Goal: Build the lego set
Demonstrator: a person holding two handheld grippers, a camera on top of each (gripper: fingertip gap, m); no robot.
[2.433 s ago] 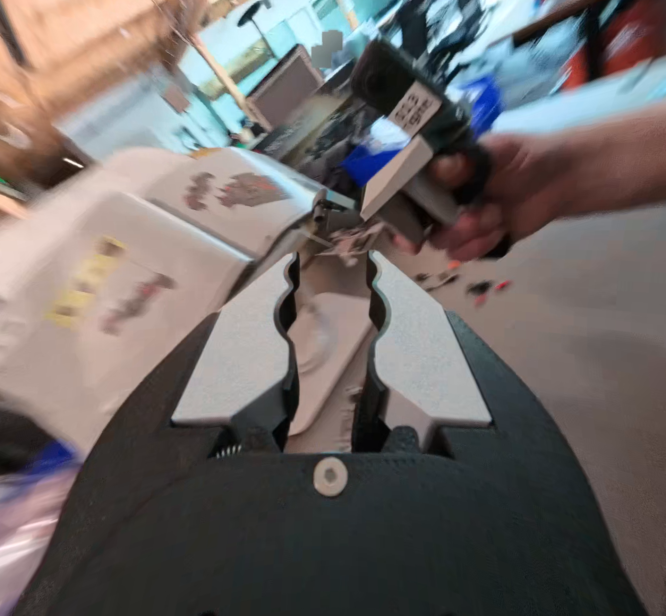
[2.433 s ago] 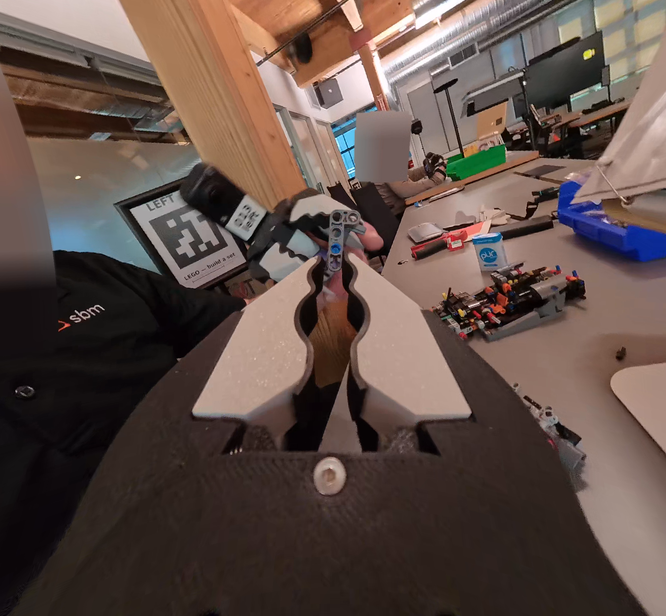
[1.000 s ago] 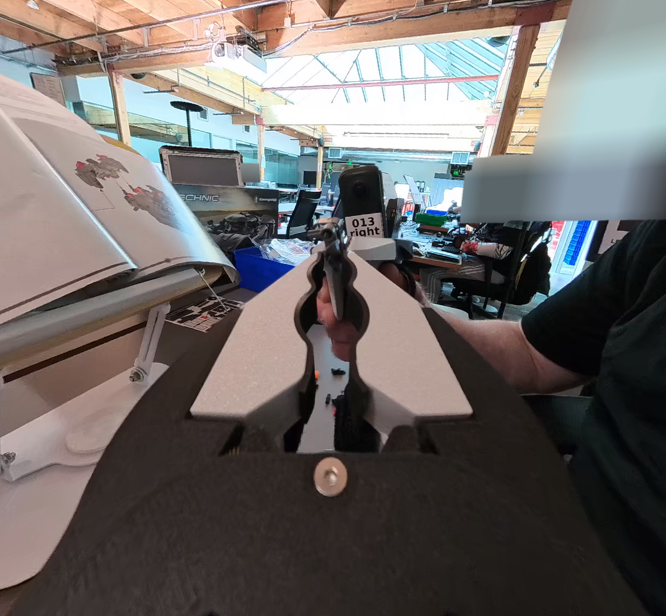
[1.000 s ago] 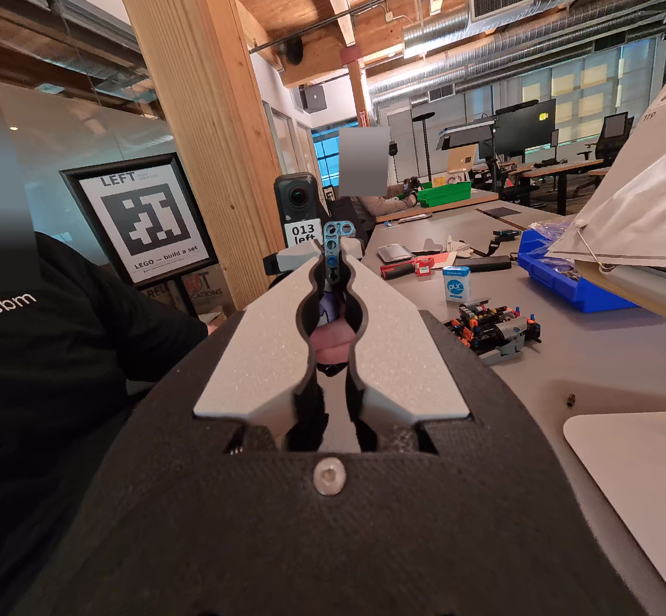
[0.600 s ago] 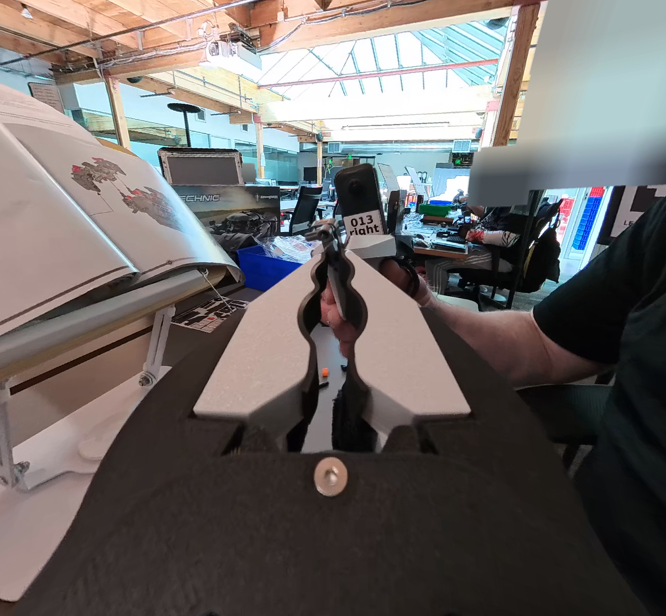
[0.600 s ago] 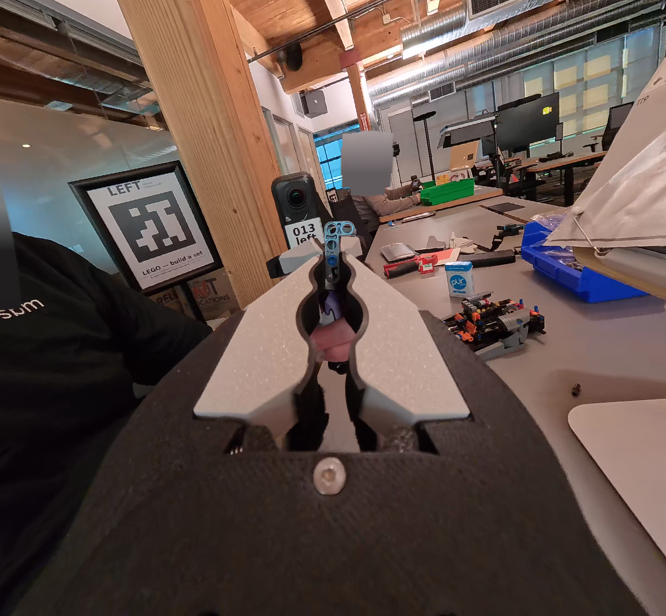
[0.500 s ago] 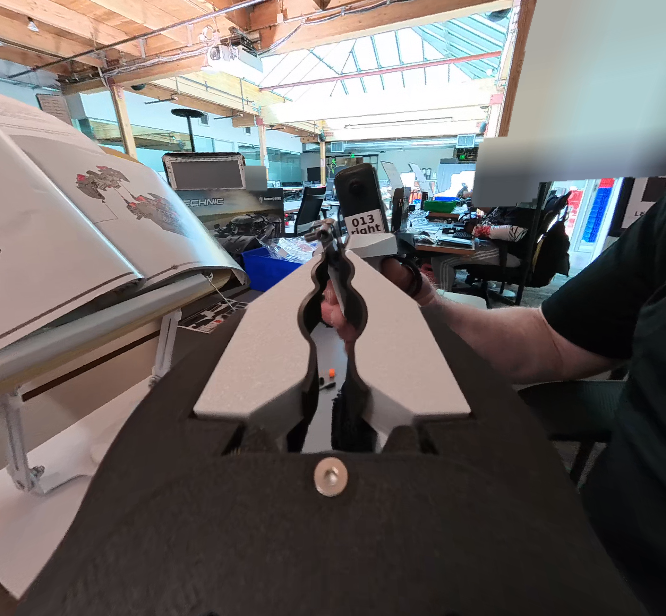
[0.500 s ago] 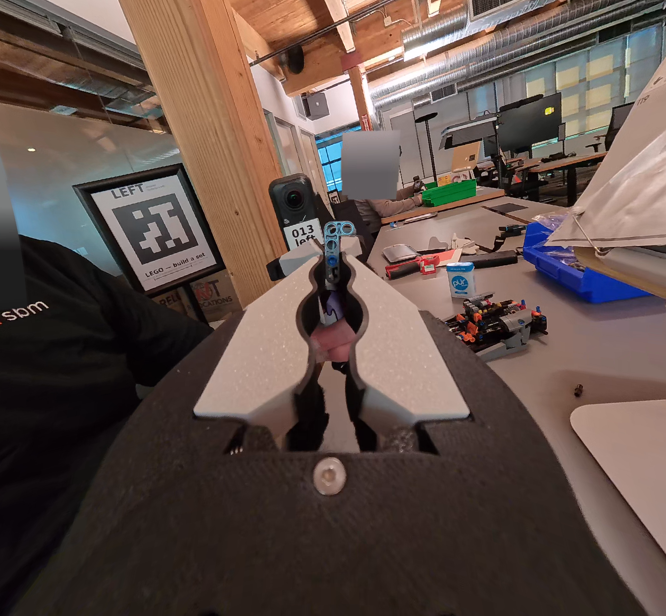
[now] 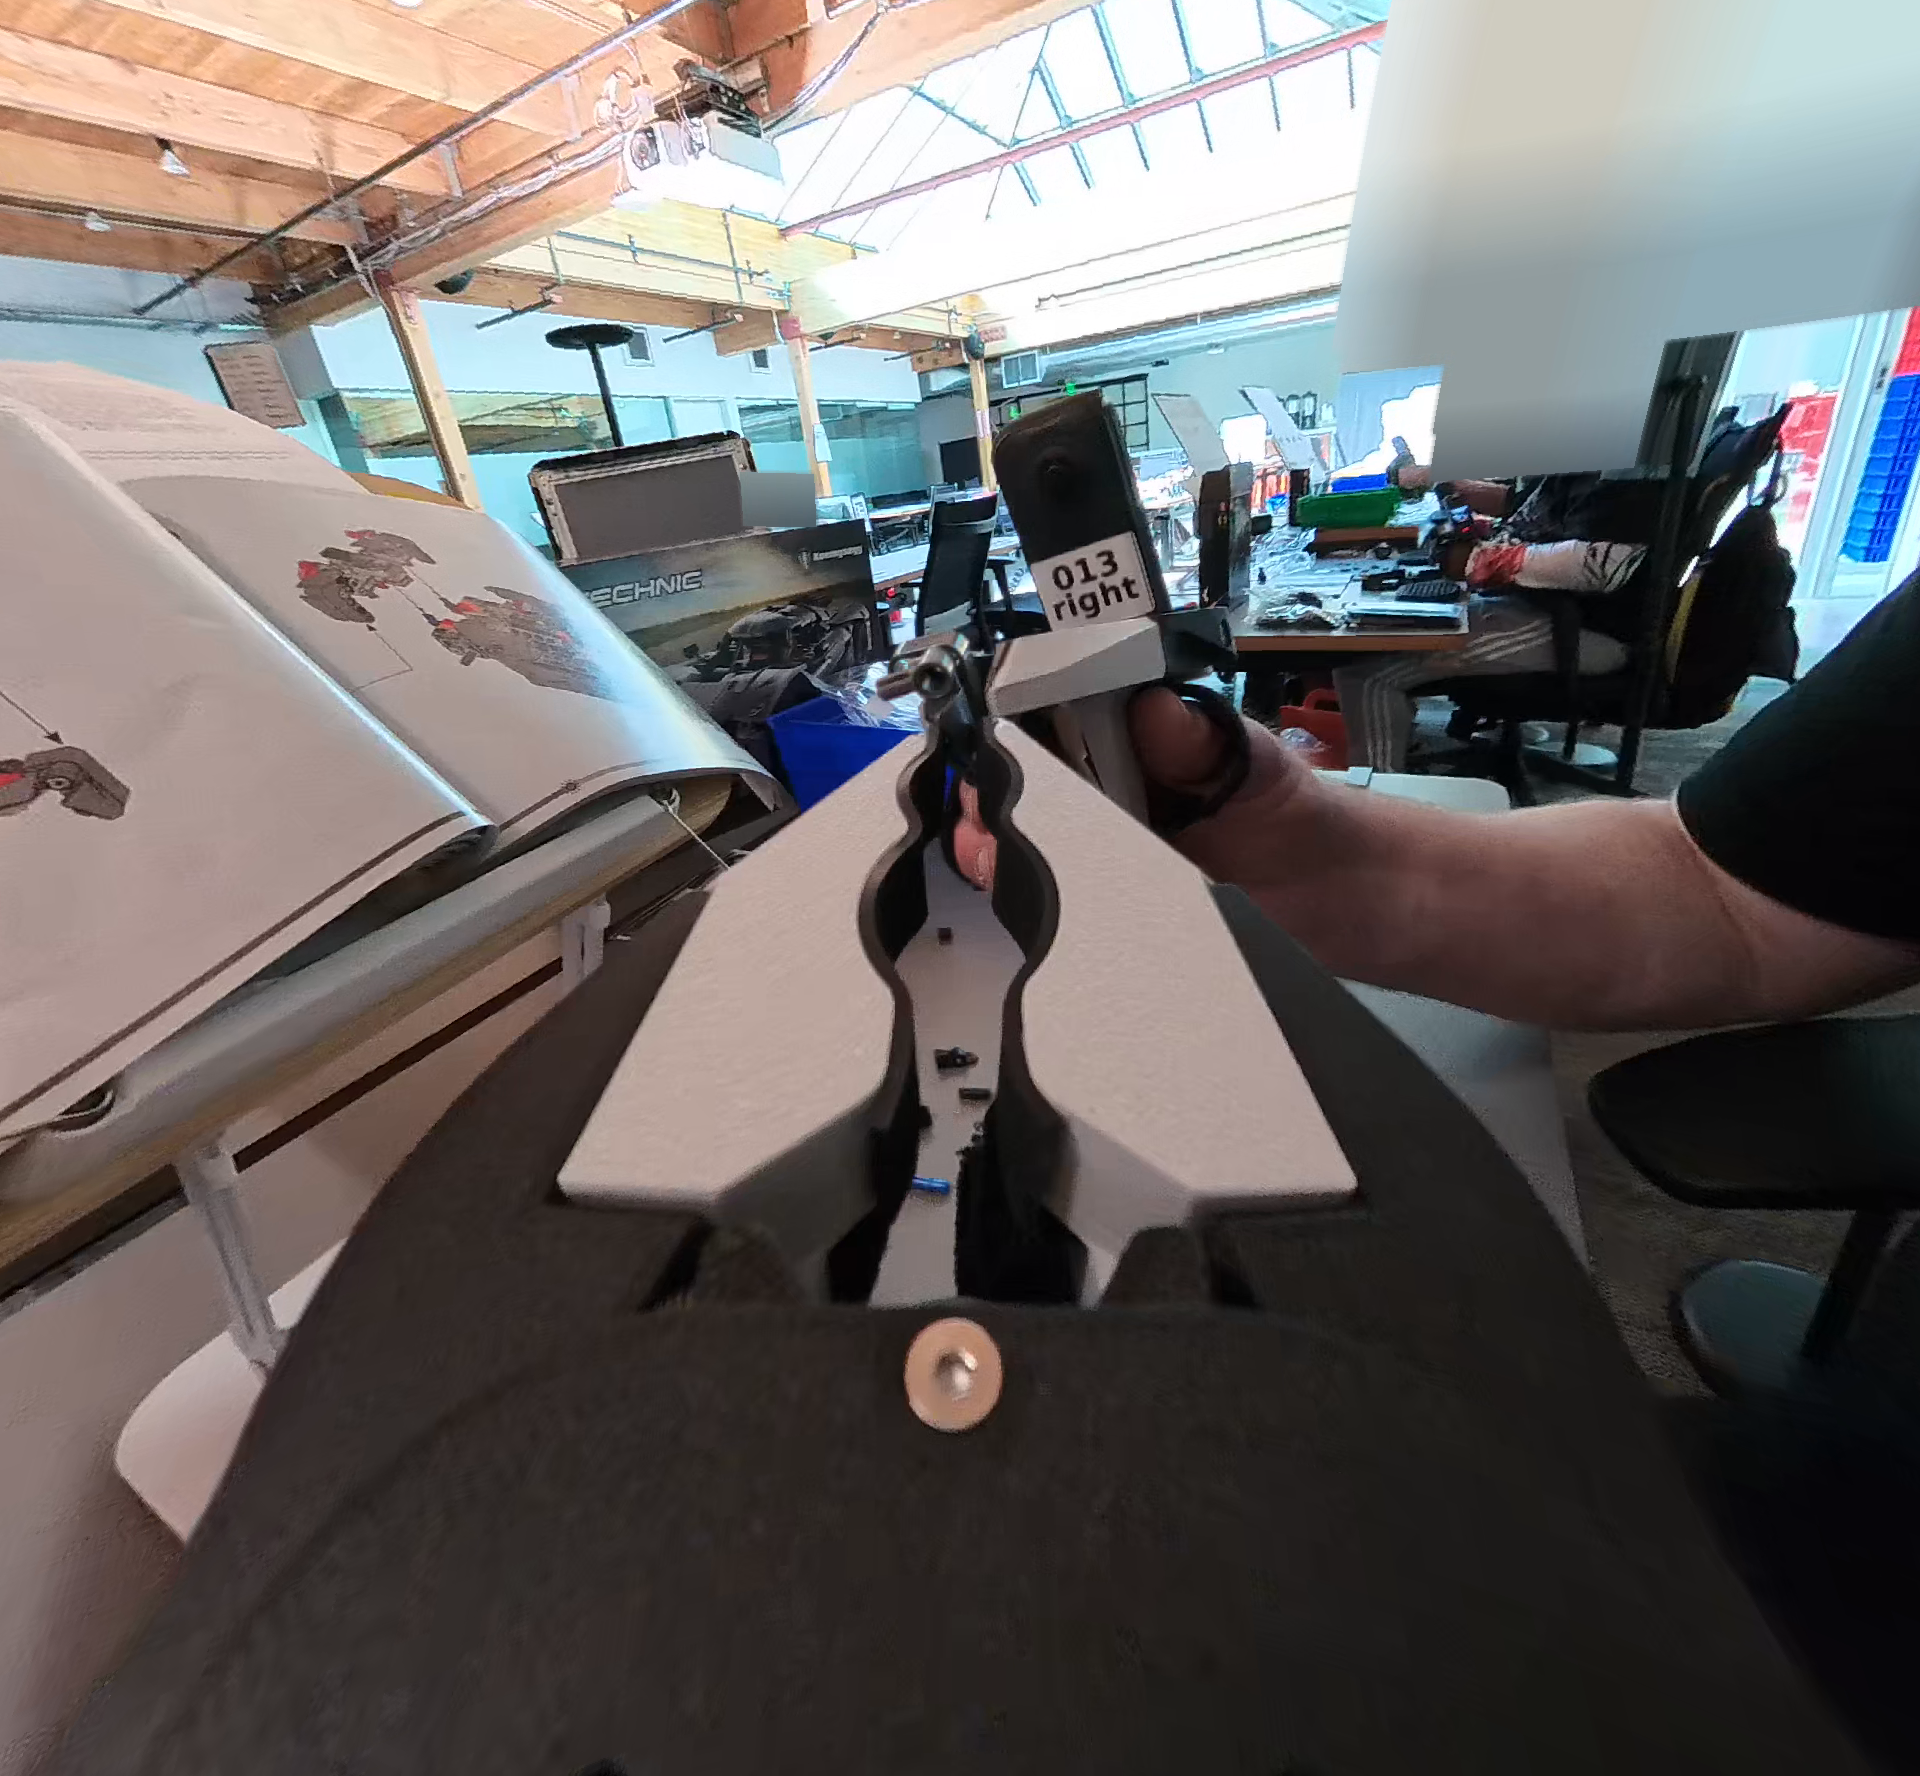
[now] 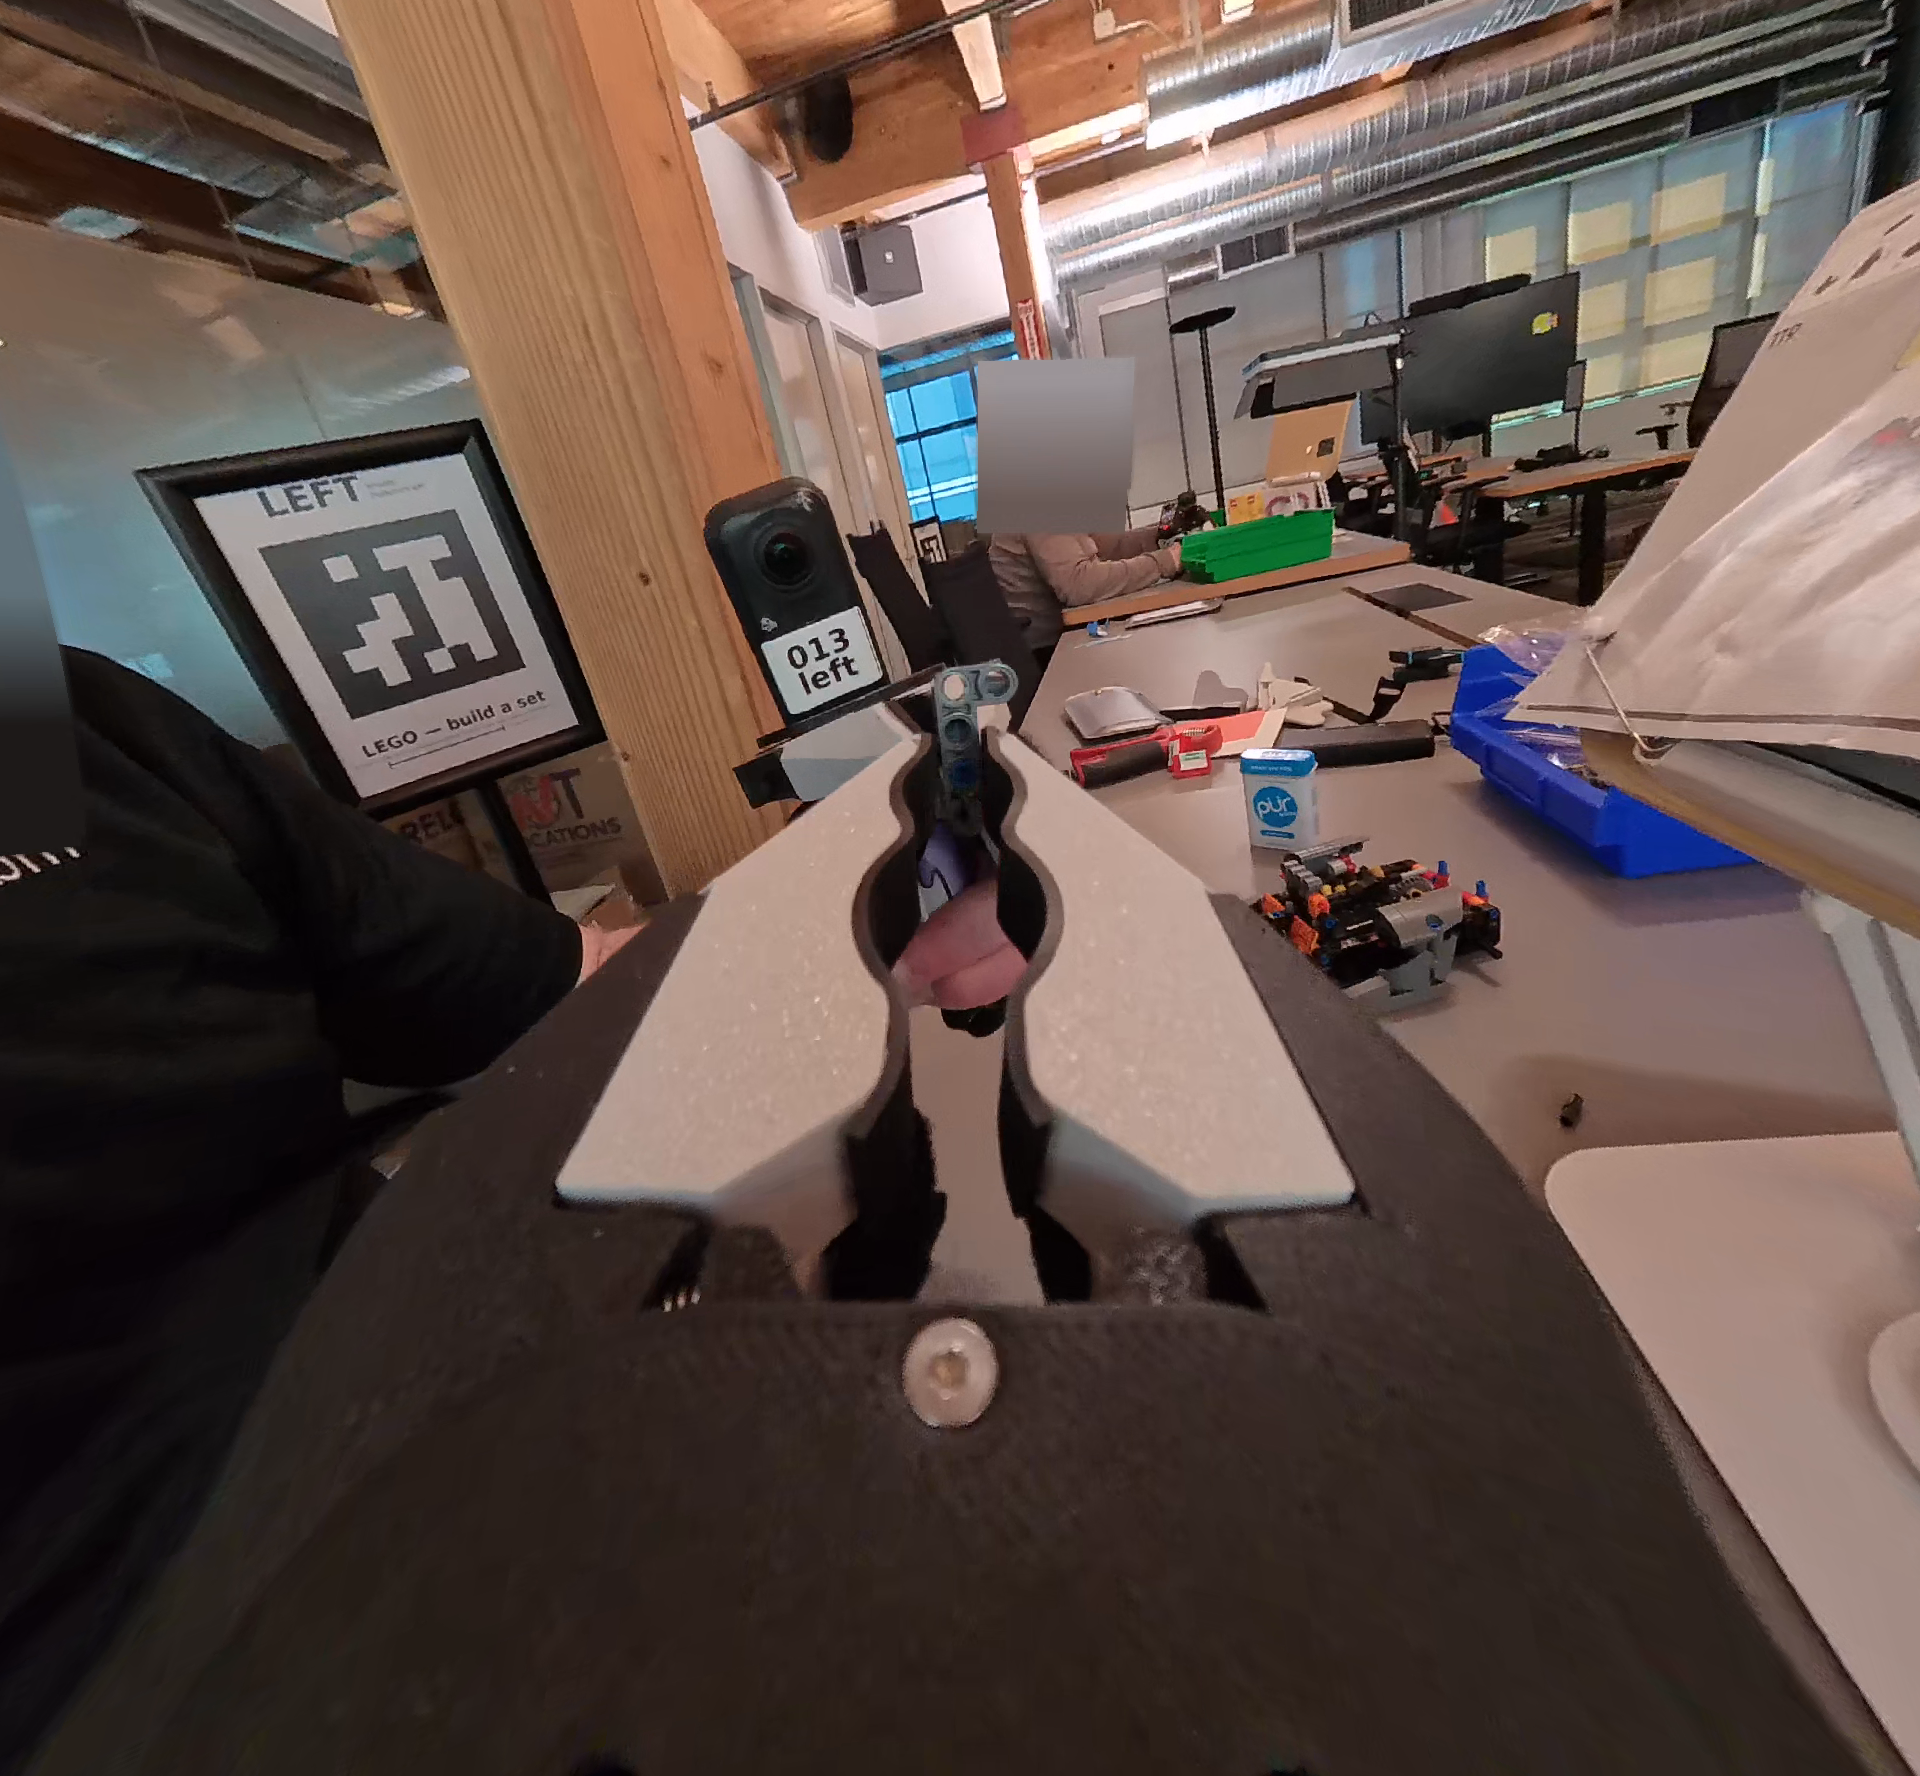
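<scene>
Both grippers are held up in the air, facing each other tip to tip. My left gripper (image 9: pixel 951 739) is shut on a thin grey lego piece (image 9: pixel 935 682) seen edge-on, with a small grey pin sticking out at its top. My right gripper (image 10: pixel 961 750) is shut on a grey lego beam (image 10: pixel 966 703) with round holes and a blue pin. The other gripper's finger reaches each piece from the side. I cannot tell whether the two pieces are joined. A partly built lego model (image 10: pixel 1371 916) stands on the grey table (image 10: pixel 1662 1020).
An open instruction book (image 9: pixel 312 687) rests on a white stand at the left. A blue parts bin (image 10: pixel 1558 791) and a white can (image 10: pixel 1278 796) stand behind the model. Small loose parts (image 9: pixel 951 1059) lie on the table below. A wooden pillar (image 10: pixel 582 376) stands behind. The tips of both grippers are at nearly the same place.
Both grippers stay shut on their pieces. The left gripper has turned slightly left, so the book and the right gripper sit further right in its view. The right view has barely shifted.
</scene>
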